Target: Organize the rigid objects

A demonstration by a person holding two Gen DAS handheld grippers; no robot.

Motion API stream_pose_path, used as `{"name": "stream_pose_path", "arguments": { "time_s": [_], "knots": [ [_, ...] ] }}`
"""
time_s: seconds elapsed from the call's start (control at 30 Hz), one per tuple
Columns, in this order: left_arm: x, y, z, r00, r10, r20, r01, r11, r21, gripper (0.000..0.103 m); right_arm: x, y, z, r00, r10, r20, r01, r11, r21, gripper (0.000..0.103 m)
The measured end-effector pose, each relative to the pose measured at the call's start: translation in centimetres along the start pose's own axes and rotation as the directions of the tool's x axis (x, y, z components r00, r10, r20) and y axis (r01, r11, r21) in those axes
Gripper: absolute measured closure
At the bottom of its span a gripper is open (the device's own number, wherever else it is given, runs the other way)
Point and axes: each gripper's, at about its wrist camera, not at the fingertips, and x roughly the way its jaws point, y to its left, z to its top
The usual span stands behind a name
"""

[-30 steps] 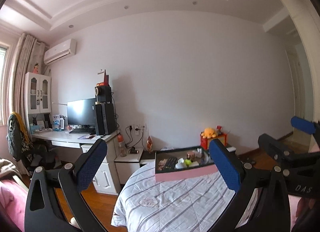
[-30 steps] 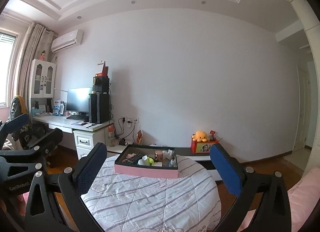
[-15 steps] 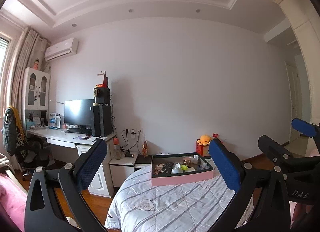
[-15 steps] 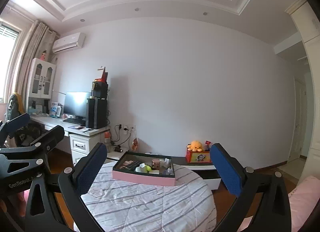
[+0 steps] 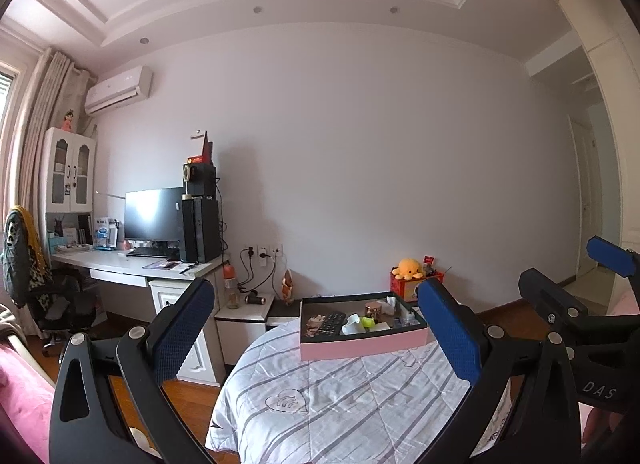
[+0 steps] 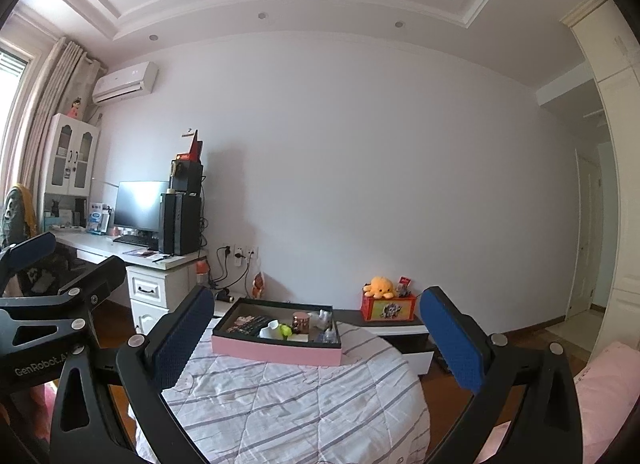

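both tools up and level, looking across the bed [image 5: 320, 404] at the far wall. left tool [image 5: 316, 328] spread wide, nothing between the pads. right tool [image 6: 316, 334] same: spread, holding nothing.

task things: the pink box [image 6: 276, 352] with the dark inner rim sits on the far end of the striped quilt, well apart from both tools. inside it, bunched together: a dark remote-like slab [image 6: 250, 324] at the left, a white piece [image 6: 270, 330], a small yellow-green thing [image 6: 285, 329], a copper-coloured cup [image 6: 301, 320], and some pale or clear bits at the right end, too small to name. nothing loose shows on the quilt around the box in either view.

progress, as a judgement: items sit in the box but lie jumbled, not in rows or compartments that i can make out. this fits two stages equally: a box of mixed stuff waiting to be sorted out, or the stuff gathered off the bed into the box as the end state. the pictures don't settle which.

the orange plush [image 6: 379, 287] on the red box [image 6: 386, 310] sits behind on the low shelf, apart from the pink box; can't tell if it's in scope.
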Motion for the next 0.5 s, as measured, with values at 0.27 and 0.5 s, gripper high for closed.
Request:
{"name": "stream_pose_path", "arguments": {
  "time_s": [0.27,0.5],
  "knots": [
    [0.11,0.20,-0.08,1.000,0.003,-0.024,-0.003,1.000,0.004,0.000,-0.09,-0.09,-0.21,1.000,-0.005,-0.009,0.005,1.000,-0.014,0.000],
    [-0.69,0.57,-0.07,1.000,0.027,-0.012,-0.027,0.999,0.021,0.000,-0.25,-0.13,-0.08,1.000,0.012,-0.014,-0.012,1.000,-0.004,0.000]
  ]
}}
